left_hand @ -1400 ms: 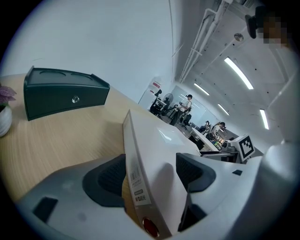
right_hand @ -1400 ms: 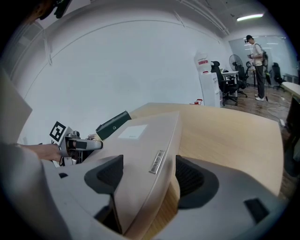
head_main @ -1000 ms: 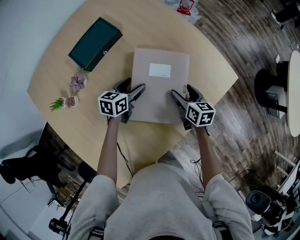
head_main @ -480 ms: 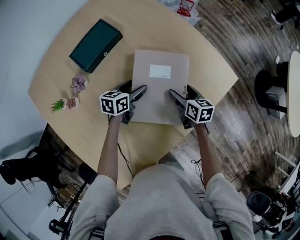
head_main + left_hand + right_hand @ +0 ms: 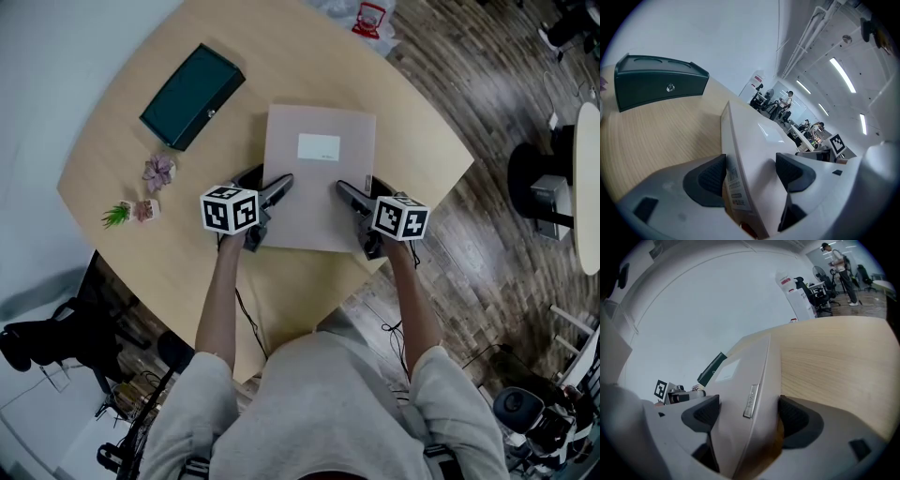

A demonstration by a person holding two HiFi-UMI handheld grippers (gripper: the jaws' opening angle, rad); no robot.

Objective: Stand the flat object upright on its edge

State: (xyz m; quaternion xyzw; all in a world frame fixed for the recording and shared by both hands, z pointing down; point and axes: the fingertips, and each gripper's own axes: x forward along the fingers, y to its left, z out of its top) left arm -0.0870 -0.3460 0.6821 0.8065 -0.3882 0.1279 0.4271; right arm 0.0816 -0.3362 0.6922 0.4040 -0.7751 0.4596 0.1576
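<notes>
The flat object is a beige box (image 5: 319, 178) with a white label, lying flat on the round wooden table (image 5: 422, 122). My left gripper (image 5: 269, 180) straddles the box's near left edge, and my right gripper (image 5: 359, 186) straddles its near right edge. In the left gripper view the box's edge (image 5: 738, 154) runs between the jaws of the left gripper (image 5: 750, 173), one pad on its side and the other on its top face. In the right gripper view the box (image 5: 750, 380) fills the gap of the right gripper (image 5: 750, 417), touching both pads.
A dark green case (image 5: 192, 96) lies at the table's far left, also in the left gripper view (image 5: 658, 86). Two small potted plants (image 5: 157, 170) (image 5: 127, 212) sit left of my left gripper. A red and white item (image 5: 372, 16) lies at the far edge. The table's near edge runs just behind the grippers.
Both grippers have narrowed their jaws onto the box's side edges. The right gripper has shifted slightly forward and inward. The box has barely moved.
</notes>
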